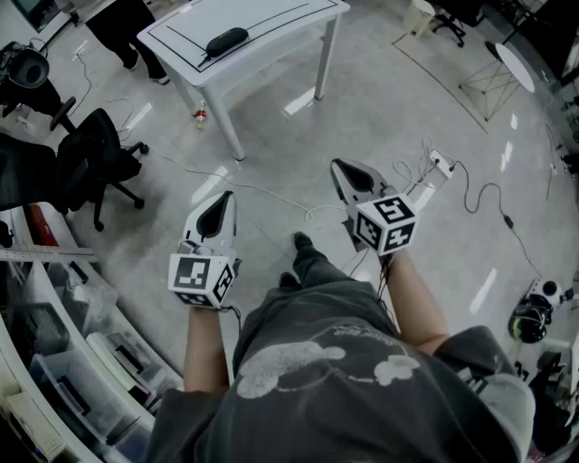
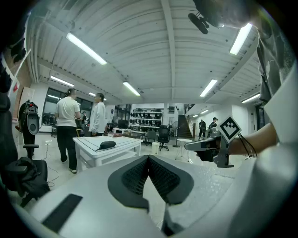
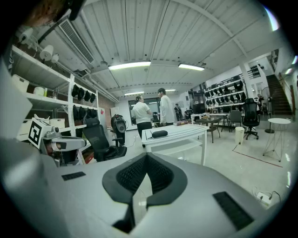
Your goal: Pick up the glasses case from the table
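The glasses case (image 1: 226,41), a dark oval, lies on a white table (image 1: 271,23) far ahead of me across the floor. It also shows in the left gripper view as the case (image 2: 107,144) and in the right gripper view as the case (image 3: 159,134). My left gripper (image 1: 221,199) and right gripper (image 1: 347,168) are held out at waist height, both pointing toward the table and well short of it. In each gripper view the pads meet at the tip with nothing between them: left gripper (image 2: 149,158), right gripper (image 3: 146,156).
Two people (image 2: 67,125) stand at the table's far side. A black office chair (image 1: 99,154) sits to the left, with shelving and bins (image 1: 54,362) beyond it. Cables (image 1: 271,192) and a power strip (image 1: 441,165) lie on the floor, and a small bottle (image 1: 200,116) stands by a table leg.
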{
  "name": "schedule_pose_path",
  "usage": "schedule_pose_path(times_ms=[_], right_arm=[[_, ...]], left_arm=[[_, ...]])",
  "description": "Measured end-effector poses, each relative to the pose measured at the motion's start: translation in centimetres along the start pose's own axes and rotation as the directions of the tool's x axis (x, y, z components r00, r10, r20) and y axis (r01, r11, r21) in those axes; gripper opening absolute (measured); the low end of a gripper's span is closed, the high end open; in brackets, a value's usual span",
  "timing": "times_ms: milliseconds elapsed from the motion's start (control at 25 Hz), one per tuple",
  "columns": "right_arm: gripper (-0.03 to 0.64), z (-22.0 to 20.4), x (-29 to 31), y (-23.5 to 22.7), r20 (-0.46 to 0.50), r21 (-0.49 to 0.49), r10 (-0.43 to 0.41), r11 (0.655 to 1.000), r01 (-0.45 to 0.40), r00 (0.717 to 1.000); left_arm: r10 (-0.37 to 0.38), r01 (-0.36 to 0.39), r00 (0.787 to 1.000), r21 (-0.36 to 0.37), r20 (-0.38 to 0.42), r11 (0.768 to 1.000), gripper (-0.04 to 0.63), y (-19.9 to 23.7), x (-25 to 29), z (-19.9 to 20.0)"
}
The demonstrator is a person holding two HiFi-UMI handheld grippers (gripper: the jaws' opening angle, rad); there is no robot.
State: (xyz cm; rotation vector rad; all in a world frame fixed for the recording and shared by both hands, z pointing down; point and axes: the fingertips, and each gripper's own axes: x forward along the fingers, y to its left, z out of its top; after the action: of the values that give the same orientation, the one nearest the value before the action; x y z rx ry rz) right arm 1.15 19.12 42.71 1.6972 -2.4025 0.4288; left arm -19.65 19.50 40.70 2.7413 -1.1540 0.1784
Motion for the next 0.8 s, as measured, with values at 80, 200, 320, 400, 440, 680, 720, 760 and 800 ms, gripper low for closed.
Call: schedule_pose_path(times_ms=[80,200,320,400,440,680,720,760,800], right_arm=[[-0.002,-0.1,-0.3,0.3,-0.007,0.000,0.005,1.000,-0.005,1.000],[-0.002,-0.5,-0.6,0.8,-0.016,-0.003,0.011,1.000,-0.011,1.000],[-0.002,-0.7,-0.6,1.2,-0.019,-0.006,0.014,1.000,-0.015,1.000],[-0.002,-0.6,-0.5,1.4,-0.013,-0.007,0.013,1.000,-0.013,1.000],[-0.002,-0.5,-0.5,1.4,-0.007,-0.007,0.009,1.000,-0.009,1.000],[-0.002,-0.7,-0.8,-0.1,0.010,0.009,-0.015,1.000,0.014,1.000],[-0.002,-0.8,-0.7,-0.6,0.010,0.018,-0.019,1.000,0.019,1.000],[-0.002,-0.9,-0.5,-1.1,0.012,0.026,-0.024,0.999,0.024,1.000],[-0.002,-0.9,-0.1,-1.7,0.015,0.033,-0.027,0.999,0.027,1.000]], left_arm=[[0.002,-0.002,1.000,-0.001,-0.003,1.000,0.002,-0.2,-0.5,-0.1],[0.011,-0.011,1.000,-0.008,-0.008,1.000,0.002,-0.4,-1.4,-0.4],[0.027,-0.027,1.000,-0.020,-0.013,0.999,0.002,0.0,-2.0,-0.9],[0.035,-0.035,0.999,-0.024,-0.018,0.999,0.002,0.3,-2.1,-1.0],[0.036,-0.037,0.999,-0.024,-0.018,0.999,0.002,0.4,-2.1,-1.1],[0.035,-0.036,0.999,-0.031,-0.030,0.999,0.002,0.1,-1.0,-1.6],[0.031,-0.032,0.999,-0.031,-0.036,0.999,0.002,0.0,-0.6,-1.8],[0.028,-0.029,0.999,-0.030,-0.042,0.999,0.002,0.1,-0.2,-1.9],[0.026,-0.028,0.998,-0.027,-0.049,0.999,0.002,0.2,0.3,-2.0]])
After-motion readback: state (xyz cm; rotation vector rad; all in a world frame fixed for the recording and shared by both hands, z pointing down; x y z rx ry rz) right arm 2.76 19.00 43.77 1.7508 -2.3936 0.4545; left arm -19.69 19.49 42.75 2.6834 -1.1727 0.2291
